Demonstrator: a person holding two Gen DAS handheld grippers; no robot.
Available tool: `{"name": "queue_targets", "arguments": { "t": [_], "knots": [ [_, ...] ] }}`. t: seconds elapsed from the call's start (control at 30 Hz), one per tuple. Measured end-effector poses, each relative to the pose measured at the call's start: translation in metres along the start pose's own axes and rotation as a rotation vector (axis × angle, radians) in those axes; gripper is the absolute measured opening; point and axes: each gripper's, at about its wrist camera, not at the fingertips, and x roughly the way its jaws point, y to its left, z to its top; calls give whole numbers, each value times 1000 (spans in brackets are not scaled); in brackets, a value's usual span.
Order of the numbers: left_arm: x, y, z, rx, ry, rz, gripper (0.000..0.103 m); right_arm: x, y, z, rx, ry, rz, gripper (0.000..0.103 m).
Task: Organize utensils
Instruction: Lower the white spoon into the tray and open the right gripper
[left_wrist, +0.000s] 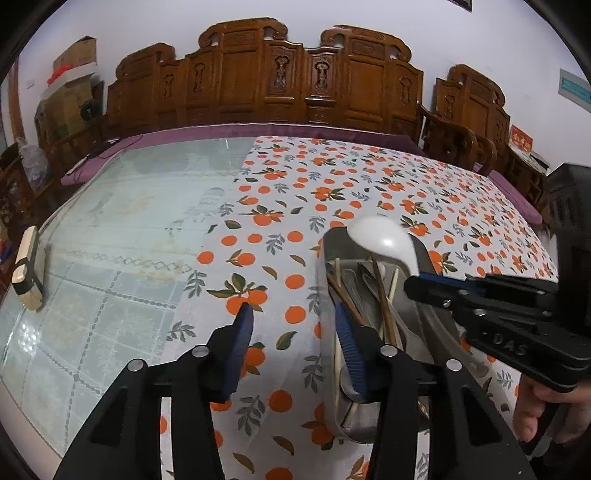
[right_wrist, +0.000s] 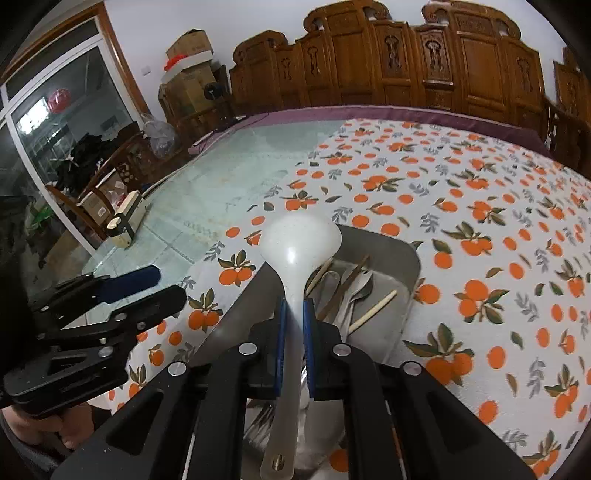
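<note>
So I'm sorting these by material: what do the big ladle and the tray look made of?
The ladle, held in the right claw, looks like white speckled plastic: matte, slightly translucent handle. The tray looks like brushed stainless steel, grey with a dull sheen.

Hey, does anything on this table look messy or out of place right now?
Only mildly: the chopsticks and metal spoons lie jumbled and crisscrossed in the steel tray. The right gripper holds the white ladle above them. Nothing looks spilled or damaged.
</note>
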Motion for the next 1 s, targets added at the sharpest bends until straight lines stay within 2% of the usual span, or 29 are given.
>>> {"name": "queue_targets", "arguments": {
  "t": [0.3, 0.43, 0.57, 0.67, 0.73, 0.77, 0.8, 0.93, 1.0],
  "knots": [
    [1, 1, 2, -7, 3, 1, 49, 34, -4, -9, -3, 87, -46, 10],
    [2, 1, 1, -6, 5, 4, 49, 41, 3, -11, -62, 115, -96, 11],
    [3, 2, 1, -6, 9, 5, 49, 41, 3, -11, -67, 132, -100, 10],
    [2, 2, 1, -3, 6, 5, 49, 37, 5, -12, -71, 110, -95, 11],
    [2, 1, 0, -1, 7, 7, 49, 32, 5, -12, -67, 88, -84, 21],
    [2, 0, 0, 0, 8, 9, 49, 29, 5, -12, -64, 76, -80, 31],
    [2, 0, 0, 0, 8, 9, 49, 24, 4, -12, -59, 55, -73, 35],
    [2, -1, 0, -2, 4, 8, 50, 5, 4, -10, -53, 4, -55, 35],
    [2, -3, -1, 2, 3, 11, 54, -6, 4, -10, -60, -18, -60, 36]
  ]
}}
